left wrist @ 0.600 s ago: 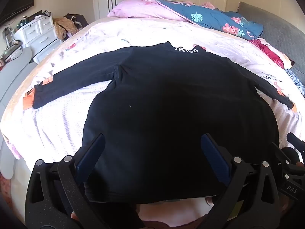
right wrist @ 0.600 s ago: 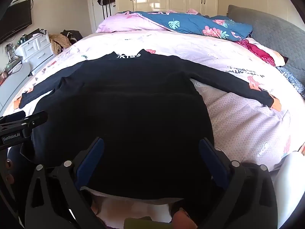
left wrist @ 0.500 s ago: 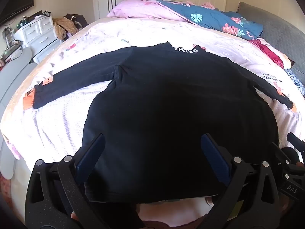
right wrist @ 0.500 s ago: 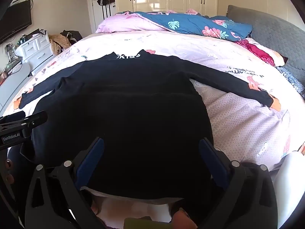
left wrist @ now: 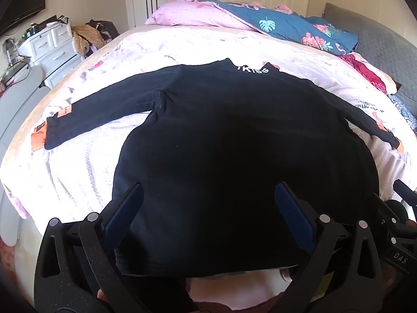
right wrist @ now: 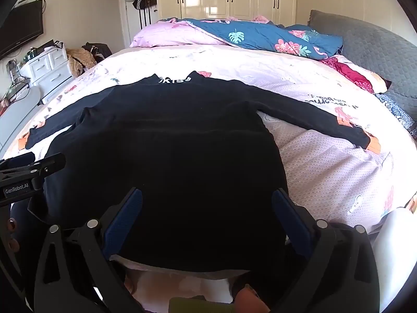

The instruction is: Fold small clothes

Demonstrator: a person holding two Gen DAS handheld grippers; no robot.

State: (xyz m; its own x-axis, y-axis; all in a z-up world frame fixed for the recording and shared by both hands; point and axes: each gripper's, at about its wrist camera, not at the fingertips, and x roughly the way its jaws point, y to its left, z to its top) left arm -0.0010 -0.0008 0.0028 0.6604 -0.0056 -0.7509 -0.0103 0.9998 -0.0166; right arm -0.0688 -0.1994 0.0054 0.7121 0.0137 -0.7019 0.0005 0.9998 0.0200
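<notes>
A small black long-sleeved top (left wrist: 234,140) (right wrist: 169,151) lies flat on the bed, sleeves spread left and right, white lettering at the collar on the far side. My left gripper (left wrist: 208,195) hovers wide open over the hem's left half, nothing between its blue pads. Over the right half of the hem my right gripper (right wrist: 207,195) also stands open and holds nothing. Each view catches the other tool at its edge: the right one (left wrist: 398,224) and the left one (right wrist: 28,174).
The pale pink bedspread (left wrist: 78,172) (right wrist: 325,161) surrounds the top. A pink pillow (right wrist: 169,35) and a blue floral quilt (right wrist: 273,37) lie at the head. A white drawer unit (left wrist: 52,47) stands left of the bed, a grey cushion (right wrist: 372,49) at right.
</notes>
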